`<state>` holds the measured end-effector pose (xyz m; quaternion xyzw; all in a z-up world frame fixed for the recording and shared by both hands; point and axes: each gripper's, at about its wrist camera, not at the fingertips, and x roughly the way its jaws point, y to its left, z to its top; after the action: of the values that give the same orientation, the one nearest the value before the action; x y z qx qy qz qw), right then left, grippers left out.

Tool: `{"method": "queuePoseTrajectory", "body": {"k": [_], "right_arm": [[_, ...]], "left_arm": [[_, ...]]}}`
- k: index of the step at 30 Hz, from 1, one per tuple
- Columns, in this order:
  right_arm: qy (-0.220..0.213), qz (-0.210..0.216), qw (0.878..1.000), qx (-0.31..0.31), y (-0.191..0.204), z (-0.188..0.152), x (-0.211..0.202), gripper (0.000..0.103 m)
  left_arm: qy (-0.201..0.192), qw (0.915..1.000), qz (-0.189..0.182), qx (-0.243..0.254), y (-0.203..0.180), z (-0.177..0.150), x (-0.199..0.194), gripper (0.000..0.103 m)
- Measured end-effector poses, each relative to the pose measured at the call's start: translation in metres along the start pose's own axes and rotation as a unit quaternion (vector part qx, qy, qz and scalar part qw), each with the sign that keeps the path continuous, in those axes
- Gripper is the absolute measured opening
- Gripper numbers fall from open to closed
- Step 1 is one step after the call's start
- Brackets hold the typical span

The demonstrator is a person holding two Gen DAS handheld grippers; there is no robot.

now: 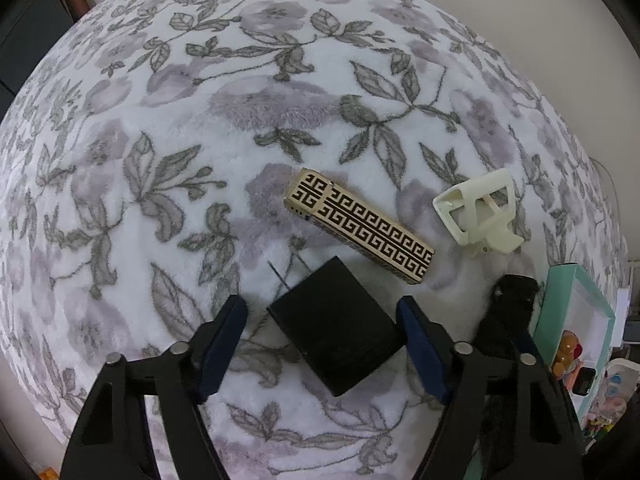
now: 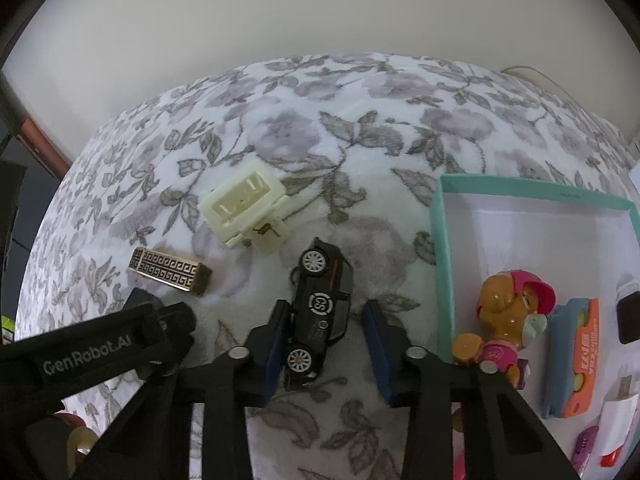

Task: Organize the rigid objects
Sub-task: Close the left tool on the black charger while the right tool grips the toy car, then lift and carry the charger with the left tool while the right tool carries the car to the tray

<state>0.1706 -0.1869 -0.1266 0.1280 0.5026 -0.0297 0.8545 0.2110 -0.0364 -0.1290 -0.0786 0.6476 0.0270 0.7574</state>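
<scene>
The left gripper [image 1: 322,342] points straight down, fingers [image 1: 224,344] apart; the right gripper [image 2: 326,350] angles downward, fingers parted.

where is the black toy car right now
In the right wrist view the black toy car lies on its side on the floral blanket, between the right hand-held gripper fingers, left of the teal box.

Floral blanket [image 1: 280,92] bears black box [image 1: 336,328], patterned case [image 1: 360,226], toy car [image 2: 320,312], teal tray [image 2: 440,240].

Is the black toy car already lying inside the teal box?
No, the black toy car lies on the floral blanket, outside the teal box.
</scene>
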Motion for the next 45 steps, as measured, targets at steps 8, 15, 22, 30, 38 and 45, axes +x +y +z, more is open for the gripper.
{"method": "queuePoseTrajectory", "body": {"k": [8, 15, 22, 30, 38, 45], "right_arm": [[0.001, 0.005, 1.000, 0.002, -0.001, -0.001, -0.001, 0.030], [0.004, 0.006, 1.000, 0.001, -0.001, -0.001, -0.001, 0.030], [0.005, 0.008, 1.000, 0.001, -0.001, -0.002, -0.001, 0.030], [-0.001, 0.025, 0.999, 0.021, -0.007, 0.002, -0.013, 0.030], [-0.037, 0.046, 0.998, 0.024, -0.007, 0.012, -0.044, 0.030], [-0.072, 0.063, 0.995, 0.039, -0.014, 0.025, -0.077, 0.030]], "left_arm": [[-0.004, 1.0000, -0.003, -0.005, 0.015, 0.007, -0.007, 0.065], [-0.005, 0.9998, -0.013, -0.014, 0.024, 0.013, -0.007, 0.065], [-0.014, 0.9999, -0.005, -0.007, 0.020, 0.009, -0.009, 0.064], [-0.010, 0.9997, -0.017, -0.016, 0.017, 0.006, -0.013, 0.064], [-0.031, 0.9982, -0.046, -0.022, 0.015, 0.007, -0.047, 0.064], [-0.071, 0.9942, -0.079, -0.017, 0.008, 0.008, -0.088, 0.064]]}}
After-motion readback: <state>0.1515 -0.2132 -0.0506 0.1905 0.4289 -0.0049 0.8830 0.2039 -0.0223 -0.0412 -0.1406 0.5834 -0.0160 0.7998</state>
